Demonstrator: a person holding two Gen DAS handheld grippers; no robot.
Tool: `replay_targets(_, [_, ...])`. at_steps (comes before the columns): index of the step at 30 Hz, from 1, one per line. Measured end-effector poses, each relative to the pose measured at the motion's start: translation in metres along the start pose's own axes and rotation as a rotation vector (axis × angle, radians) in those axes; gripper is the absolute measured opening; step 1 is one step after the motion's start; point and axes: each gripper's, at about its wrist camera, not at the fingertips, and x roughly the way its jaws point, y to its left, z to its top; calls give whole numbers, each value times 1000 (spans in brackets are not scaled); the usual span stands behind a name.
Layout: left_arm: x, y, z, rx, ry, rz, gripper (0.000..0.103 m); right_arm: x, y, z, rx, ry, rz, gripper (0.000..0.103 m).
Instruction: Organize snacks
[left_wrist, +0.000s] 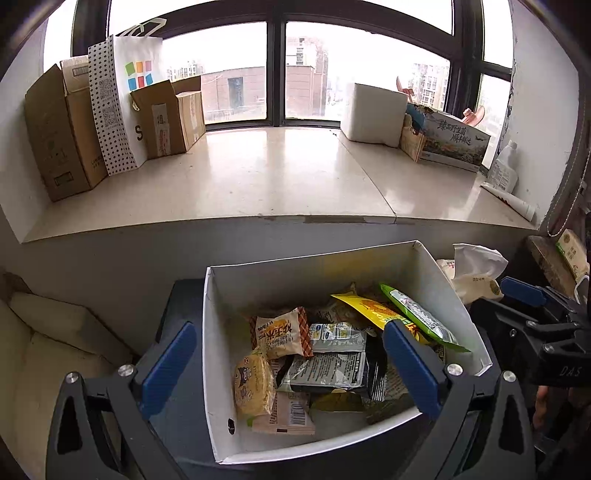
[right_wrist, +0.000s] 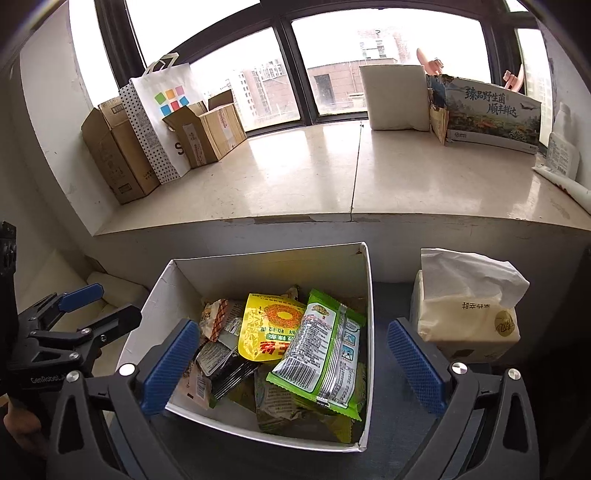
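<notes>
Both the left gripper (left_wrist: 291, 363) and the right gripper (right_wrist: 293, 363) hang with jaws spread wide and nothing between them over the white box (right_wrist: 364, 295) of snack packets (right_wrist: 321, 354) on the dark table, a tissue pack (right_wrist: 465, 321) beside it, the windowsill (right_wrist: 295, 177) beyond.

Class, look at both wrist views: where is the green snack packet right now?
The green snack packet lies on top of the pile inside the white box, toward its right side, overlapping the yellow packet.
</notes>
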Motion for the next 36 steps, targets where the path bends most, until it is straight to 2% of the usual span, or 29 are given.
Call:
replay_targets(4, [-50, -3, -2, 31, -161, 64, 103, -21, 8, 0, -42, -63, -29, 103])
replay_targets(7, [-88, -9, -7, 70, -249, 51, 103, -48, 21, 0, -85, -136, -48, 103])
replay_targets(9, [-106, -9, -13, 60, -258, 33, 103, -69, 33, -4, -125, -185, -47, 103])
replay_targets(14, [-150, -5, -27, 31, -298, -25, 103, -118, 66, -18, -246, -287, -116, 103])
replay_targets(16, [-169, -3, -34, 15, -325, -60, 103, -141, 73, -27, -232, -341, -83, 103])
replay_targets(18, [-187, -2, -43, 2, -356, -103, 103, -158, 80, -34, -219, -346, -52, 103])
replay_targets(20, [-201, -4, -55, 13, -379, -131, 103, -167, 85, -42, -212, -329, -59, 103])
replay_targets(24, [-211, -12, -74, 39, -336, -104, 103, -179, 86, -65, -152, -317, -46, 103])
replay_targets(28, [-211, -10, -99, 12, -296, -123, 103, -179, 85, -93, -82, -247, 8, 103])
replay_targets(31, [-214, -9, -117, 9, -292, -126, 103, -181, 89, -119, -88, -234, -29, 103])
replay_targets(36, [-206, -6, -135, -14, -216, -158, 103, -180, 94, -151, -74, -179, -39, 103])
